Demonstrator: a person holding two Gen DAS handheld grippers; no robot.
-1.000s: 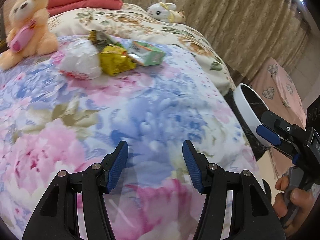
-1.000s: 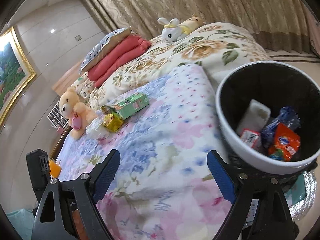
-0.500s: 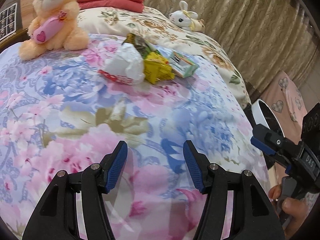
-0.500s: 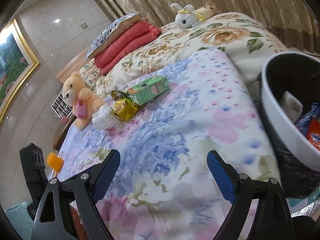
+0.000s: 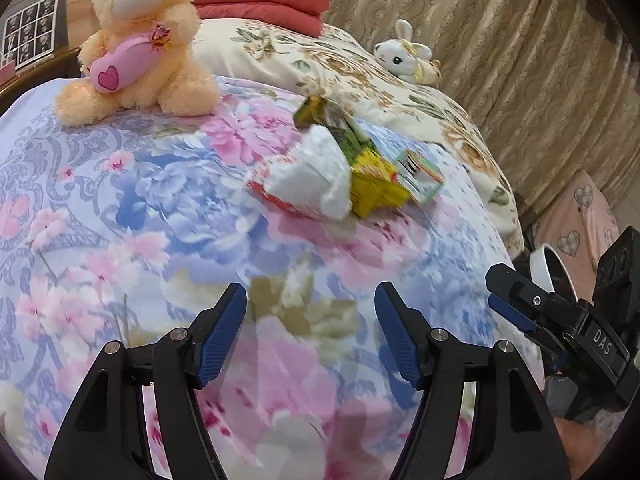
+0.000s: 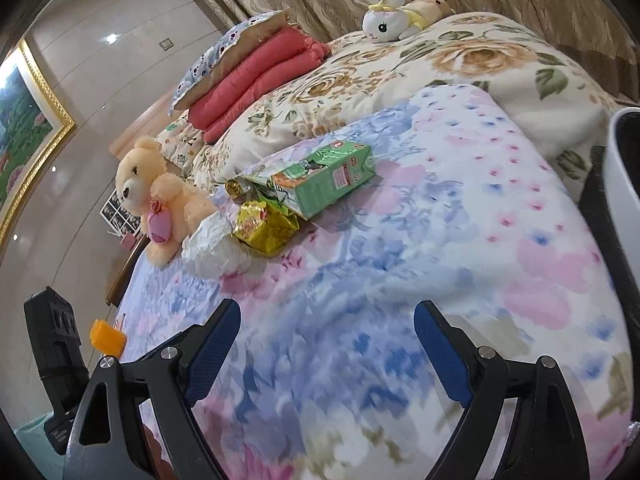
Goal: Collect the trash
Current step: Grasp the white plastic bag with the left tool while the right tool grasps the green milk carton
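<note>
A small heap of trash lies on the flowered bedspread: a crumpled white wrapper (image 5: 316, 172) (image 6: 212, 248), a shiny yellow foil pack (image 5: 376, 188) (image 6: 266, 226) and a green drink carton (image 6: 328, 178) (image 5: 420, 174). My left gripper (image 5: 312, 332) hovers over the bedspread short of the heap, its jaws opening with nothing between them. My right gripper (image 6: 326, 350) is open and empty, also short of the heap; it shows at the right edge of the left wrist view. The white-rimmed trash bin (image 6: 622, 168) (image 5: 554, 264) stands beside the bed at the right.
A peach teddy bear (image 5: 140, 36) (image 6: 156, 192) sits behind the heap on the left. A white plush rabbit (image 5: 408, 58) (image 6: 384, 16) lies on the rose-patterned quilt. Red folded blankets (image 6: 256, 80) and a pillow are stacked at the head. Curtains hang behind.
Both grippers have moved over the bed towards the trash heap, which now looks larger and nearer. The bin has slid to the right edge. The left jaws stand wider.
</note>
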